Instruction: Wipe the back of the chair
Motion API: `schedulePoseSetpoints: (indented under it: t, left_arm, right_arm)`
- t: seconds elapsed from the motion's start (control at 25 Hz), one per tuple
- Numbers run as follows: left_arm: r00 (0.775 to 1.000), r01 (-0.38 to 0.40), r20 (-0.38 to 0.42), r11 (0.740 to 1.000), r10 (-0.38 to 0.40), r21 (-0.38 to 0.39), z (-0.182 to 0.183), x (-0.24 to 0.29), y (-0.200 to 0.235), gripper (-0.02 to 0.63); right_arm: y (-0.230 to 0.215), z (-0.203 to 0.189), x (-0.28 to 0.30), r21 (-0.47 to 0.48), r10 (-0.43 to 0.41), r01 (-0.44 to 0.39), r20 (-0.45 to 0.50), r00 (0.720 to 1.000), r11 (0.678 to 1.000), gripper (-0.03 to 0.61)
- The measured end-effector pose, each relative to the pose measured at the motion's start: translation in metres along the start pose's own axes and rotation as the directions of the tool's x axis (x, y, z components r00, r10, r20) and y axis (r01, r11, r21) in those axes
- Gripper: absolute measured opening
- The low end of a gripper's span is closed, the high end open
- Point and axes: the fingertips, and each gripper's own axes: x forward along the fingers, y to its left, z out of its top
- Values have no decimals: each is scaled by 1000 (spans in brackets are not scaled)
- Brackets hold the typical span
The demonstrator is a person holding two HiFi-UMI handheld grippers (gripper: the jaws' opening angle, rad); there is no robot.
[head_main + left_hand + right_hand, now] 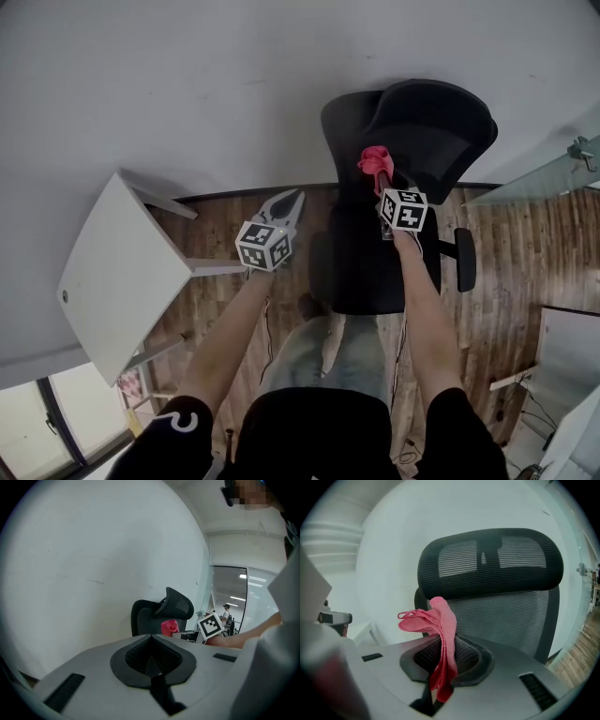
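A black mesh office chair (412, 159) stands against the white wall, its backrest (506, 616) and headrest (492, 559) filling the right gripper view. My right gripper (380, 178) is shut on a pink cloth (440, 639), held just in front of the backrest; the same cloth (375, 161) shows in the head view. The left gripper (289, 206) hangs to the left of the chair, shut with nothing in it. From the left gripper view the chair (161, 613) and the cloth (168, 626) lie ahead to the right.
A white table (127, 272) stands to the left, close to the left arm. A glass panel (548, 173) and a white cabinet (567, 347) are at the right. The floor (511, 281) is wood. A person (227, 613) stands far off behind glass.
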Motion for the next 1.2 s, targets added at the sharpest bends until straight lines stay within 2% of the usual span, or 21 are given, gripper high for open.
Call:
schedulePoseSetpoints:
  t: [0.2,0.56,0.8,1.04,1.2]
  left_arm:
    - [1000,1,9,1000,-1,-7,-2,-3,20,25]
    - [1000,-2,19,999,3,-32,-10,8,46,25]
    - [999,1,45,995,4,-105,-20,18,50,25]
    - [999,-13,52,996,18,-92,-29,27,59,25]
    - [998,-17,56,998,20,-55,-27,32,64,25]
  right_arm:
    - [30,-7,22,-25,50,-50,-8,999,998,74]
    - [51,-30,57,-20,92,-92,-15,996,996,72]
    - [59,-41,75,-30,131,-132,-29,991,991,71]
    - [65,-44,89,-56,167,-169,-36,985,984,71]
    - [61,-47,97,-53,167,-168,-31,986,984,71]
